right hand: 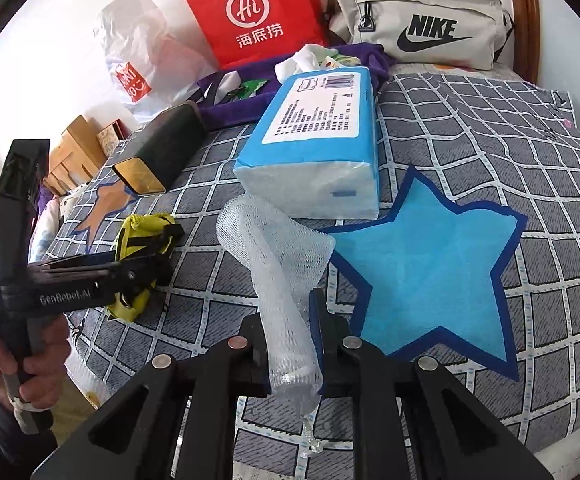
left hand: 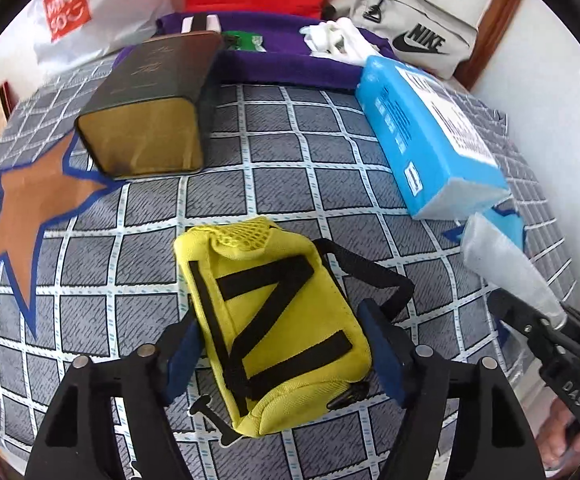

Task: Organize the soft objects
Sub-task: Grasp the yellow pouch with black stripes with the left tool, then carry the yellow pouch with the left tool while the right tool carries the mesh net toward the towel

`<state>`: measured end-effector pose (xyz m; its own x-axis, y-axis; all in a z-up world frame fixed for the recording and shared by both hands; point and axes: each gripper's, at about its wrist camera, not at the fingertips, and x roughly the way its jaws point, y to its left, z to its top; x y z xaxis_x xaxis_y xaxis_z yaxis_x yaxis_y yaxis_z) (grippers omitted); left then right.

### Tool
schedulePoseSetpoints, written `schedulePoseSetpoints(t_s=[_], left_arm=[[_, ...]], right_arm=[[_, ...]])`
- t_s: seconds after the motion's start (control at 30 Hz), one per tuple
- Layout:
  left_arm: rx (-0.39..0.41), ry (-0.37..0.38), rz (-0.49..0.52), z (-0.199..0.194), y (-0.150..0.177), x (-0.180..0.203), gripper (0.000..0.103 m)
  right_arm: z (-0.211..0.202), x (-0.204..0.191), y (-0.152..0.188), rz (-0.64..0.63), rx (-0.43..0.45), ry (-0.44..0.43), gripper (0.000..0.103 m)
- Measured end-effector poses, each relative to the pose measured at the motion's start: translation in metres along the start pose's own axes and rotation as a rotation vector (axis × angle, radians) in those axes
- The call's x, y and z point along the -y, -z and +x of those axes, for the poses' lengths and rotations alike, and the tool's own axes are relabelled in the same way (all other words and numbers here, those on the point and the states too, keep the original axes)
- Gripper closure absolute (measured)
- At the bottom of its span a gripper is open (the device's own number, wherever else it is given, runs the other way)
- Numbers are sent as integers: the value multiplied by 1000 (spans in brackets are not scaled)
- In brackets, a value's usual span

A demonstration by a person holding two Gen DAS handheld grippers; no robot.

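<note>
A yellow pouch (left hand: pixel 314 316) with black straps lies on the checked bed sheet (left hand: pixel 273 152). My left gripper (left hand: pixel 277 316) straddles it, and its blue pads (left hand: pixel 181 356) touch both long sides. In the right wrist view the same pouch (right hand: pixel 129 240) shows under the left gripper (right hand: pixel 145 272), which a hand (right hand: pixel 29 352) holds. My right gripper (right hand: pixel 290 308) is shut on the lower end of a white foam mesh sleeve (right hand: pixel 273 248), which rises curling above the bed. The left wrist view has that sleeve (left hand: pixel 506 264) and the right gripper (left hand: pixel 550 340) at its right edge.
A blue tissue pack (right hand: pixel 314 148) lies just beyond the sleeve, and a black and gold box (left hand: pixel 149 120) lies at the left. A purple cloth (left hand: pixel 281 64), red bag (right hand: pixel 249 12), white plastic bag (right hand: pixel 137 52) and grey Nike bag (right hand: pixel 422 28) line the wall. The sheet bears a blue star (right hand: pixel 430 272) and a brown star (left hand: pixel 37 208).
</note>
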<state>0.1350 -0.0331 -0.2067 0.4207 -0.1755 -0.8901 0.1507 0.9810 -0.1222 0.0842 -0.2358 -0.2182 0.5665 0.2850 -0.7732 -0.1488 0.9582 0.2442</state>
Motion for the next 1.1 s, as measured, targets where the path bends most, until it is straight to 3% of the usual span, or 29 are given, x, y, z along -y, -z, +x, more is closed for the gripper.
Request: schedulePoseSetpoints(t_s=[0.1,0.17,0.43,0.67,1.1], left_arm=[[25,-69,62,4,3,12,26],[49,-106,76,5,4,17,31],[46,-16,20,-16,-1,2,64],[49,18,-27,-29,-4,-14,68],[127,46,-68,-67,-30,-32,68]], right_arm=[[-1,0,1,-1,-2,6,89],[-2,0,0,1,0,7,89],[-20,-1,-4,0,38,4,90],[-33,-7,-17,-13,61,-22,90],[-42,-30,-51,-65,83,-33,90]])
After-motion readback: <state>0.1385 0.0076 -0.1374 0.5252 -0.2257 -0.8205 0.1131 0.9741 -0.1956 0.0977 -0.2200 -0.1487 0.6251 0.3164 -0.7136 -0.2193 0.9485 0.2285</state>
